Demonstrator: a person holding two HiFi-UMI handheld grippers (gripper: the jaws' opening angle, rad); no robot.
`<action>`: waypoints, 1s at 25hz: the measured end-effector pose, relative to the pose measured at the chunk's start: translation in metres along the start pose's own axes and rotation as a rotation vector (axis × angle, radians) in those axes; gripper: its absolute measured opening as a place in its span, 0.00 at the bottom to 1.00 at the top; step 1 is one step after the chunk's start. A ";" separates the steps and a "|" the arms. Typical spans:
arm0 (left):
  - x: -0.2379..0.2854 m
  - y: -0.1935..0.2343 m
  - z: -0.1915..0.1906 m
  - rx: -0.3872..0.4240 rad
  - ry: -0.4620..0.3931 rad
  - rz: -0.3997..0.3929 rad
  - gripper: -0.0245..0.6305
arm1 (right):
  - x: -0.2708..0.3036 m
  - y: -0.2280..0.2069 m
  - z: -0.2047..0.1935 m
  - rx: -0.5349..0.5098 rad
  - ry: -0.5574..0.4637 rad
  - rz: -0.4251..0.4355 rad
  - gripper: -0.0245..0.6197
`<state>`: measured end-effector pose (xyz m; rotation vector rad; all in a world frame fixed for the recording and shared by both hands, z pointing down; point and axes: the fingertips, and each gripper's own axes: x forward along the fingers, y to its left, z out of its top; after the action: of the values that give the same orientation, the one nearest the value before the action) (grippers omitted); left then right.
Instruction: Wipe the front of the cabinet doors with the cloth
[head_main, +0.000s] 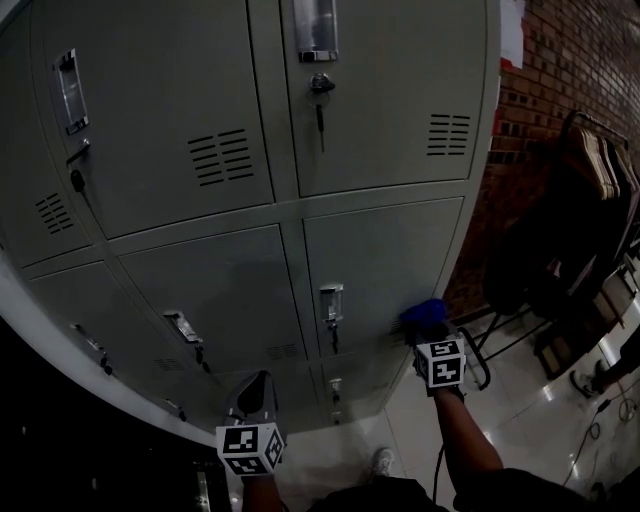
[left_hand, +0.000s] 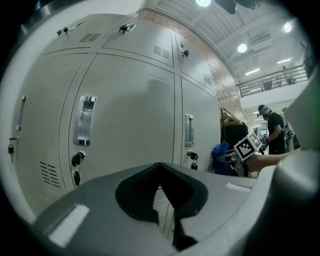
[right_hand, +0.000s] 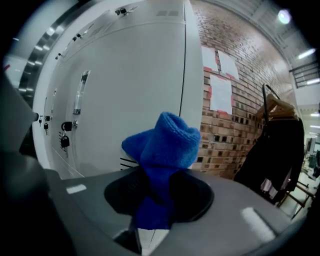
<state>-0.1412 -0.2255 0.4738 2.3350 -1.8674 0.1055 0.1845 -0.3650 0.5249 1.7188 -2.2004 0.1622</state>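
Observation:
A grey locker cabinet (head_main: 385, 250) fills the head view, with several doors in rows. My right gripper (head_main: 426, 328) is shut on a bunched blue cloth (head_main: 421, 312) at the lower right corner of the middle right door, by its vent slots. In the right gripper view the cloth (right_hand: 164, 145) stands up out of the jaws of the right gripper (right_hand: 158, 192), close to the door face (right_hand: 130, 100); contact cannot be told. My left gripper (head_main: 258, 383) hangs lower left, in front of the bottom doors, shut and holding nothing (left_hand: 160, 169).
A brick wall (head_main: 560, 80) meets the cabinet's right side. A rack of dark garments (head_main: 590, 200) stands on the tiled floor to the right. Keys hang in locks (head_main: 320, 110) and handles (head_main: 331, 300) stick out. A person (left_hand: 274, 131) stands far off.

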 end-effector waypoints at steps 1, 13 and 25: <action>0.001 0.001 0.000 0.000 0.000 0.000 0.06 | 0.001 0.006 -0.001 0.014 0.001 0.020 0.22; -0.004 0.013 0.001 -0.014 -0.014 0.013 0.06 | 0.004 0.128 0.011 -0.027 -0.011 0.289 0.22; -0.019 0.023 -0.001 -0.021 -0.020 0.044 0.06 | 0.005 0.195 0.021 -0.040 -0.027 0.395 0.21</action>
<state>-0.1682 -0.2121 0.4734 2.2906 -1.9200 0.0671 -0.0074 -0.3253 0.5298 1.2550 -2.5217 0.1888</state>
